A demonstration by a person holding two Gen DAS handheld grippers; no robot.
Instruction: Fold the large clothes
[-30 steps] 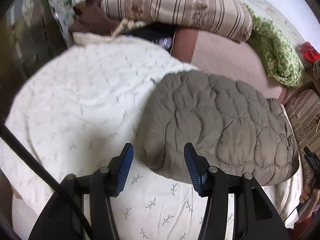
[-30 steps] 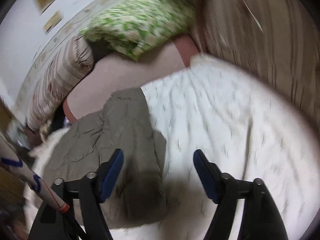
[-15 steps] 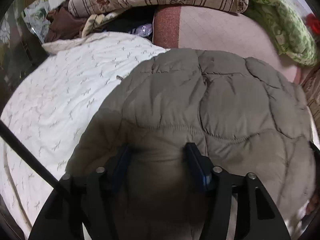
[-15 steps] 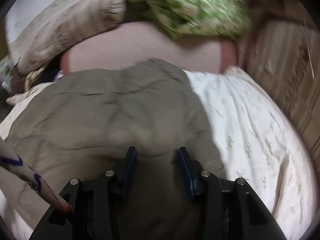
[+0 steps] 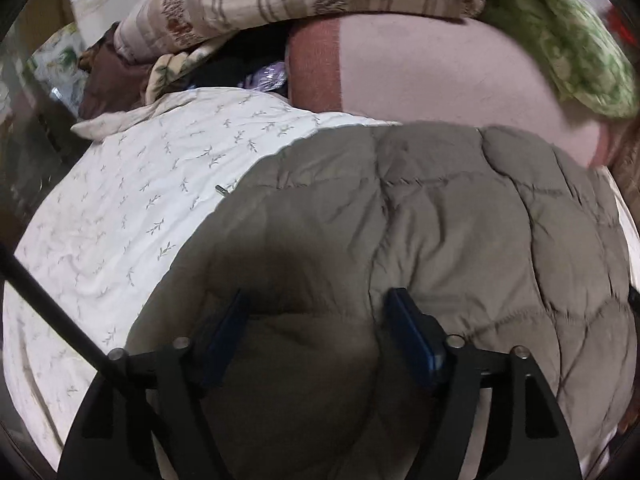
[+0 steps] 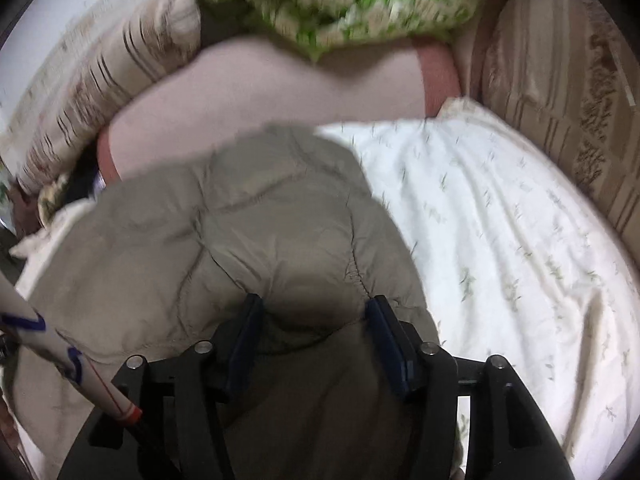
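A grey-brown quilted puffer jacket (image 5: 440, 216) lies folded on a white leaf-print quilt (image 5: 132, 200). My left gripper (image 5: 316, 320) stands over the jacket's near left edge with a thick bulge of fabric between its blue fingers (image 5: 408, 328). The jacket also shows in the right wrist view (image 6: 224, 220). My right gripper (image 6: 312, 320) is at the jacket's near right edge, its fingers (image 6: 386, 340) pressing a puffy fold from both sides. The quilt (image 6: 500, 220) lies bare to the right.
A pink mattress (image 5: 432, 68) runs behind the jacket. A striped folded blanket (image 5: 280, 0) and a green floral pillow (image 5: 568, 40) lie at the back. A striped cushion (image 6: 560, 80) stands at the right. Dark clothes (image 5: 116, 80) pile at the back left.
Both grippers moved from the bare quilt onto the jacket's near edge. Their jaws narrowed around bunches of fabric, and the jacket now fills more of each view.
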